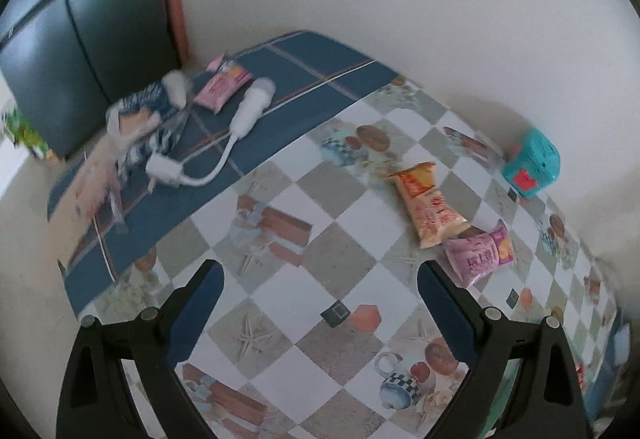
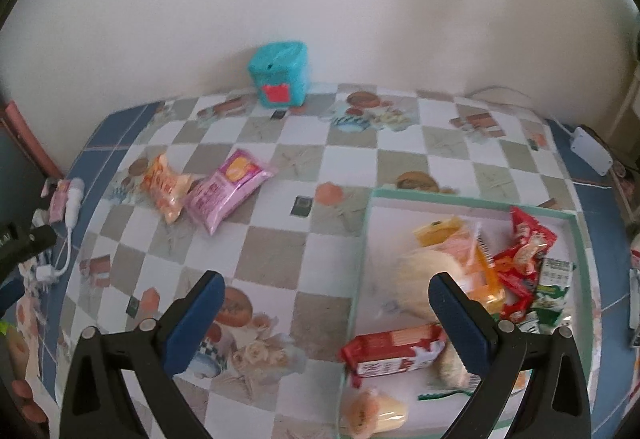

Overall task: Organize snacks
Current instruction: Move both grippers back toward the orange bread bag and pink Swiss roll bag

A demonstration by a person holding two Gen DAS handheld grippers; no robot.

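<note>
Left gripper (image 1: 320, 279): jaws spread wide, nothing between them, held over the checked tablecloth (image 1: 280, 299). Right gripper (image 2: 326, 291): jaws equally wide, empty, its right finger above the near-left part of the box.

Ahead and right of the left gripper: orange snack packet (image 1: 430, 203) and pink snack packet (image 1: 480, 255), lying flat, ends touching. Same pair in the right view, orange (image 2: 166, 187) left of pink (image 2: 226, 189).

Teal container (image 1: 530, 163) with a red patch stands at the wall, beyond both packets.

Far left, on the blue border: small pink packet (image 1: 220, 85), white corded device (image 1: 248, 111), blurred blue-and-white bag (image 1: 140, 119).

Green-rimmed white box (image 2: 362, 259), right side of table, holds several snacks: red biscuit pack (image 2: 394, 353), red sachets (image 2: 524, 259), pale round pieces, too blurred to identify.
</note>
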